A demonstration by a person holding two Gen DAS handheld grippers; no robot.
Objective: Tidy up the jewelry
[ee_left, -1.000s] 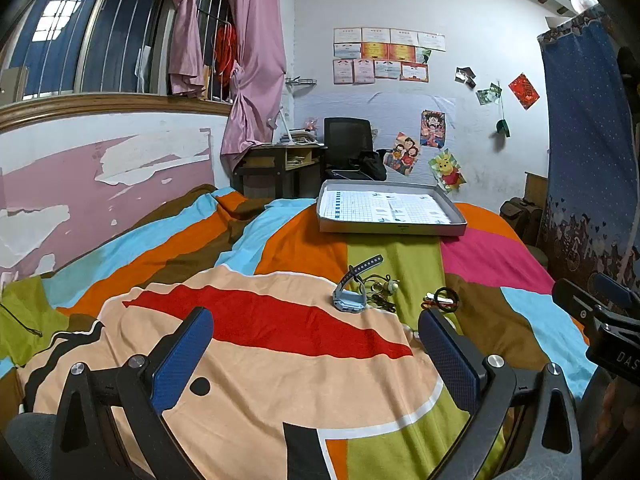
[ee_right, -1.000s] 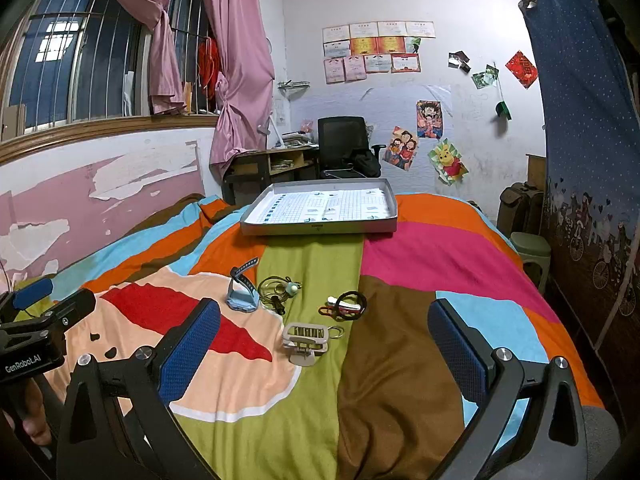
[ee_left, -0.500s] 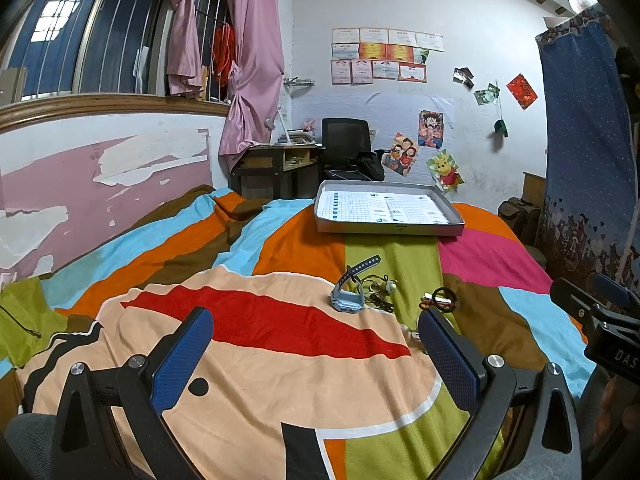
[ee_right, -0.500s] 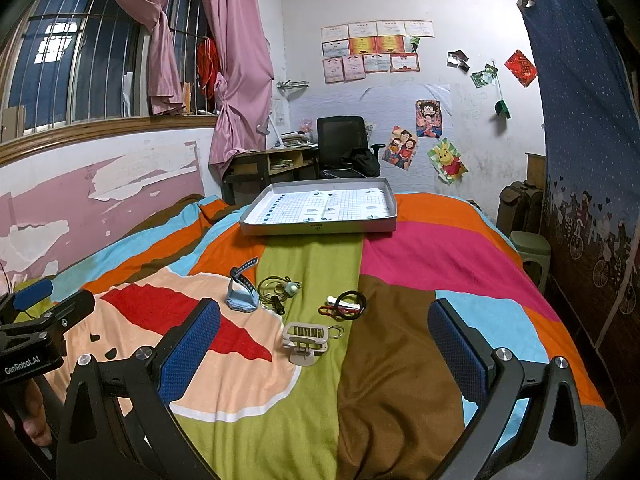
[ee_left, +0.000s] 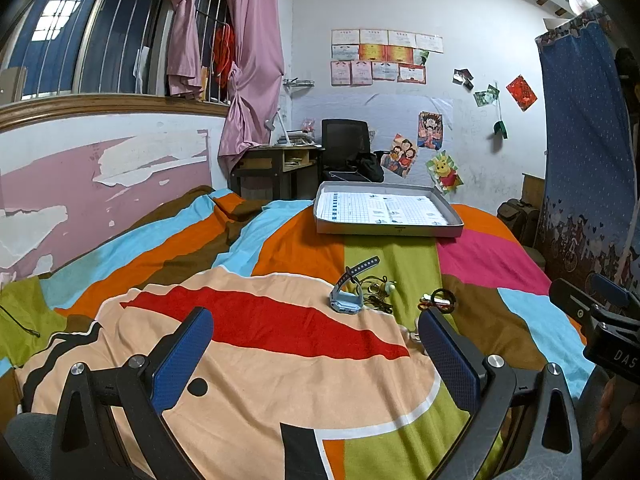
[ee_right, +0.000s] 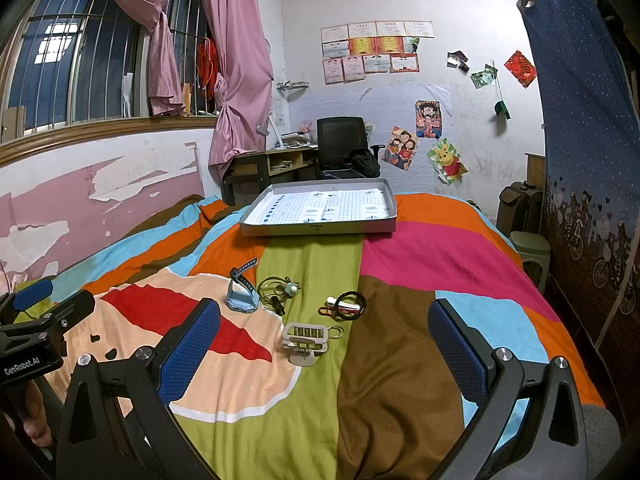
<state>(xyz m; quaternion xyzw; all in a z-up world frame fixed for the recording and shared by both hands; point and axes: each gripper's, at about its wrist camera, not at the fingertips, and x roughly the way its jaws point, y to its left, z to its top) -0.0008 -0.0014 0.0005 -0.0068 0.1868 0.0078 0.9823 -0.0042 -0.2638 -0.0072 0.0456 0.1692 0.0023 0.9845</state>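
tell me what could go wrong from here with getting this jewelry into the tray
1. The olive cord necklace lies in a loose tangle touching the blue watch; lifting one may well drag the other along.
2. The black hair ties and the clips under them overlap, so a pinch could take only part of the pile.
3. The tray rests on soft bedding and might tip or slide if pressed. Both the left gripper and the right gripper are open and hold nothing.
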